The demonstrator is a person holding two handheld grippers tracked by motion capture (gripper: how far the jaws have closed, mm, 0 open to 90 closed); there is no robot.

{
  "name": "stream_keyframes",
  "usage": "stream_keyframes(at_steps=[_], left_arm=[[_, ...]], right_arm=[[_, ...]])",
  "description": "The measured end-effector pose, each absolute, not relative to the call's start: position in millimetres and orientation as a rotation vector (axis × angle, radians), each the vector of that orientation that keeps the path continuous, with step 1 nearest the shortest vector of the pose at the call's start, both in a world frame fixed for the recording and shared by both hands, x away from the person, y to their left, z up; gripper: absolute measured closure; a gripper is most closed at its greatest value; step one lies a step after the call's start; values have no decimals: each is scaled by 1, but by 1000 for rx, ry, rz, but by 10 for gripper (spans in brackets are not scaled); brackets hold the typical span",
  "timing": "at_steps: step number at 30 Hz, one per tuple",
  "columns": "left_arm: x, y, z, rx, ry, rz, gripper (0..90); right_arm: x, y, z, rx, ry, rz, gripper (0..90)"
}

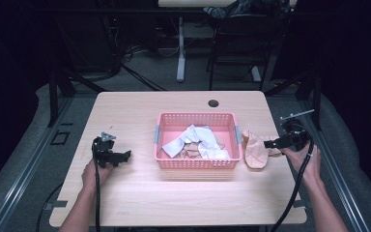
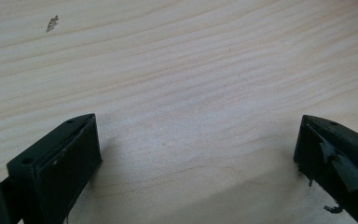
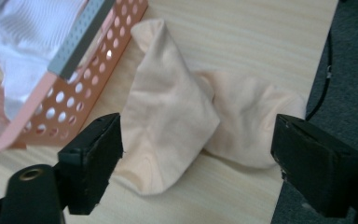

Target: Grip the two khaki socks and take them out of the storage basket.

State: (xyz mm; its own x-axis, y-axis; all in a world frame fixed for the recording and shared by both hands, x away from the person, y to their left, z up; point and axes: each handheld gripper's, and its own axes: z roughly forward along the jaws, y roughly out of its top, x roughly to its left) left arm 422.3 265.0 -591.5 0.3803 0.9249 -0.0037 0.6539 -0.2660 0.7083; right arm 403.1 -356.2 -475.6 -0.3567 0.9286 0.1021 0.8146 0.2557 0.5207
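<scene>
A pink perforated basket (image 1: 164, 119) (image 3: 70, 93) sits mid-table, holding crumpled white and beige cloths (image 1: 198, 142). Just right of it a peach cloth (image 1: 255, 147) (image 3: 177, 116) lies bunched on the wood, near the table's right edge. My right gripper (image 1: 272, 143) (image 3: 198, 158) is open, its jaws standing either side of that cloth and low over it. My left gripper (image 1: 125, 156) (image 2: 198, 158) is open above bare tabletop at the left, well apart from the basket, with nothing between its jaws.
The light wood table (image 1: 140, 198) has a round cable hole (image 1: 213, 103) at the back. Dark floor drops away past its right edge (image 3: 349, 70). Desk legs and chairs (image 1: 181, 58) stand behind the table.
</scene>
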Motion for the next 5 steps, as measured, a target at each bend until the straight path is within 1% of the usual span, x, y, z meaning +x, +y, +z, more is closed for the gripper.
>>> stream_keyframes(at_steps=[3,5], left_arm=[[422,265,-592,2014,1355,557,1],[422,265,-591,2014,1355,557,1]], right_arm=[[405,-360,-482,1643,2310,715,105],[406,-361,-483,1647,2307,710,98]])
